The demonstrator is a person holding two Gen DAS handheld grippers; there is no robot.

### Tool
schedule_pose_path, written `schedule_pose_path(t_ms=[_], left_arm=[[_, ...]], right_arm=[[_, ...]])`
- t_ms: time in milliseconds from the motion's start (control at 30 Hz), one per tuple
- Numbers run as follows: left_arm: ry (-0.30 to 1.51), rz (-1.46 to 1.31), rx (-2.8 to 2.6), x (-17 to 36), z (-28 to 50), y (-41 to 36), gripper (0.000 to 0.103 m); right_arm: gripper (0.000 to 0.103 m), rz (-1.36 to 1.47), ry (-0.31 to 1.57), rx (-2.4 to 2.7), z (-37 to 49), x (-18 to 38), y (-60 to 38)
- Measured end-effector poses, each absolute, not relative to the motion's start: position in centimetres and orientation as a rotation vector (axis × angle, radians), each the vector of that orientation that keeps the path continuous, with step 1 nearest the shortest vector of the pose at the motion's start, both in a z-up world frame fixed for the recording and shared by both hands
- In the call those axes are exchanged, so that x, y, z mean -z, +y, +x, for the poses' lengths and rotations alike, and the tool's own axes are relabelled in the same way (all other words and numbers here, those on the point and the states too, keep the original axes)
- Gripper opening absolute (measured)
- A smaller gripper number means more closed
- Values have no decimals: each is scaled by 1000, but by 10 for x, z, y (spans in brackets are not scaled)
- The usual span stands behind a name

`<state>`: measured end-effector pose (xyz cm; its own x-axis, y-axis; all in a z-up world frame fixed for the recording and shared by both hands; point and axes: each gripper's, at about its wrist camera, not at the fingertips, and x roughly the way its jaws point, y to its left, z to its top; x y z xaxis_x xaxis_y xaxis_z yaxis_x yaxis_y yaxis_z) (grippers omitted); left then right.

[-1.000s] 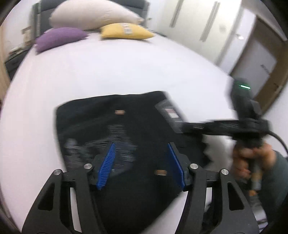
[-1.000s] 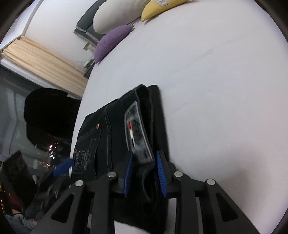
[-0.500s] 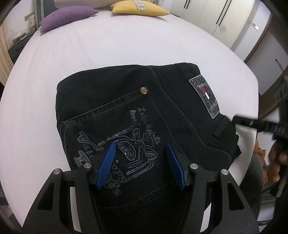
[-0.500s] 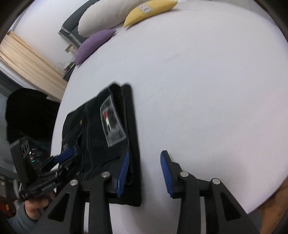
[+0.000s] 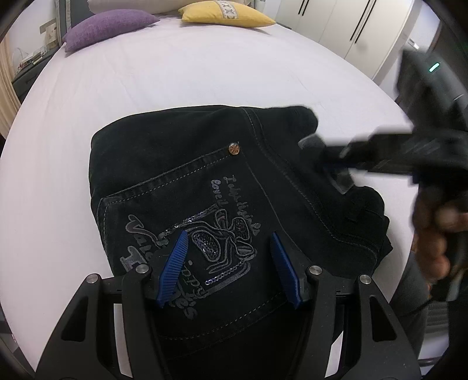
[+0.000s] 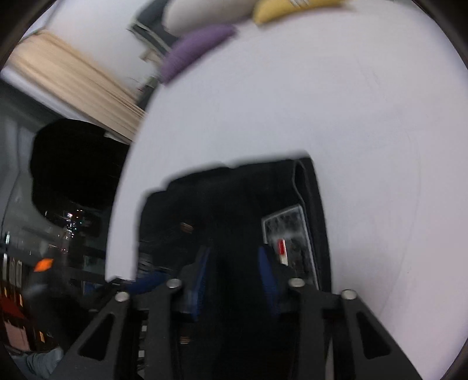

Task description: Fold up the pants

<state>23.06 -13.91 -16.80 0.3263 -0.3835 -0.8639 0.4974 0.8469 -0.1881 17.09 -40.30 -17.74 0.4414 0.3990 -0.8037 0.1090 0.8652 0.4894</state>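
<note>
Black jeans lie folded into a compact rectangle on the white bed, back pocket with sequin embroidery facing up. My left gripper hovers open just above the pocket, blue pads apart, holding nothing. My right gripper is over the waistband side of the pants, beside the grey brand patch; its jaws stand apart and the view is blurred. It also shows in the left wrist view, blurred, over the pants' right edge.
The white bed sheet spreads beyond the pants. A purple pillow and a yellow pillow lie at the headboard. White wardrobe doors stand at the right. A beige curtain hangs left of the bed.
My right gripper has swung back over the pants' waistband side, moving fast. My left gripper has stayed open above the pocket.
</note>
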Motion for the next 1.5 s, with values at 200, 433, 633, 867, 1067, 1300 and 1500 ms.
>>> schedule_pose_path(t_ms=[200, 433, 633, 867, 1067, 1300, 1500], left_arm=[[1072, 42, 562, 152, 246, -121, 58], [1092, 179, 512, 161, 290, -130, 58], [1043, 234, 514, 164, 240, -134, 58], [883, 392, 510, 158, 159, -127, 59], [850, 429, 513, 158, 125, -110, 60], [837, 400, 534, 168, 126, -102, 61], [857, 270, 556, 145, 140, -80, 84]], right_arm=[[9, 478, 1085, -166, 142, 178, -404], [9, 388, 1062, -109, 118, 174, -398], [8, 363, 1050, -93, 112, 177, -395], [8, 331, 1027, -50, 104, 172, -381], [12, 297, 1012, -67, 87, 161, -363], [12, 338, 970, -99, 75, 189, -366], [19, 428, 954, -142, 60, 173, -381]])
